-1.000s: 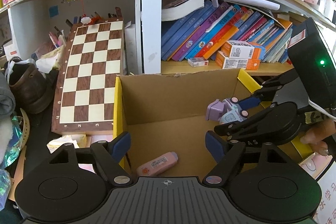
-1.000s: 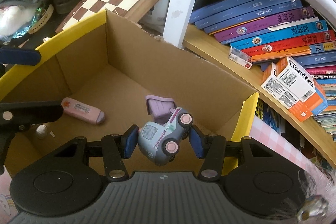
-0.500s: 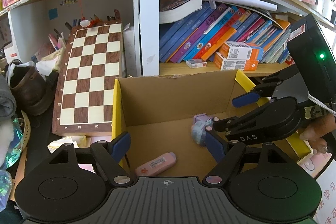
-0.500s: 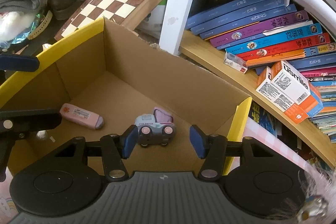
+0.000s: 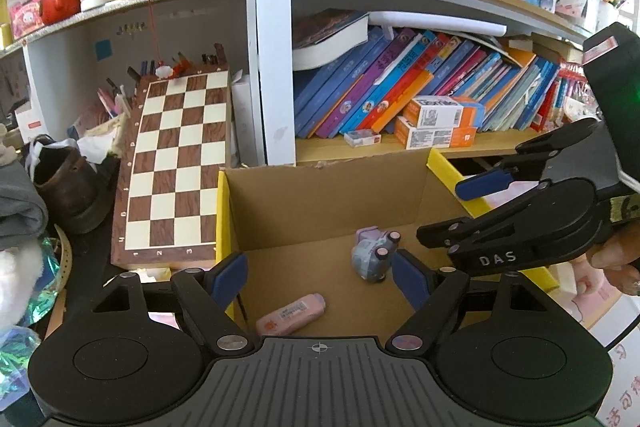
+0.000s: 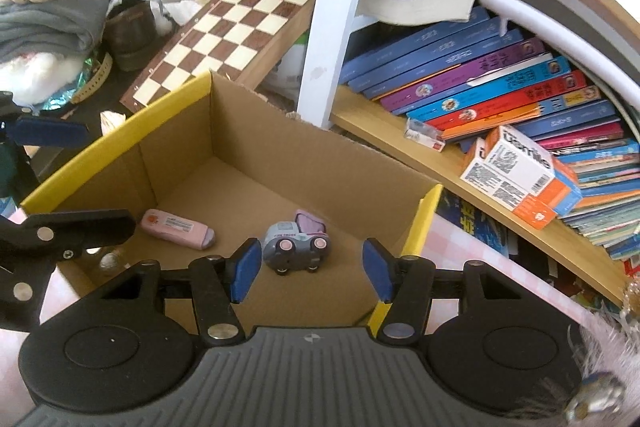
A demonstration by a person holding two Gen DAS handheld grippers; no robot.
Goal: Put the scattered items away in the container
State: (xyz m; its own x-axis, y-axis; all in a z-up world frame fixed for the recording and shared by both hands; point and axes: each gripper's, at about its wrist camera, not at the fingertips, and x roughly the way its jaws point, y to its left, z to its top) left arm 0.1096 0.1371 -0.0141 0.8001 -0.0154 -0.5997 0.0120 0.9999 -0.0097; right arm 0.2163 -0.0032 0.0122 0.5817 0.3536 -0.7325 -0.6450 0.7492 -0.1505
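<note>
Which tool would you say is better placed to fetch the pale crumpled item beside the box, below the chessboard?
Left, probably: the left tool is open, empty and nearest the crumpled item; the right tool hangs over the far side of the box.

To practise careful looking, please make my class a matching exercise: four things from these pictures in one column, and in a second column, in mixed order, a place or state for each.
Things:
1. toy truck
2. pink eraser
3. chessboard
4. right gripper

Places or states:
A. leaning outside, beside the cardboard box
B. open, holding nothing
C. on the box floor, on its side
D. on the box floor, near the yellow-edged wall

Pairs: 1-C, 2-D, 3-A, 4-B
</note>
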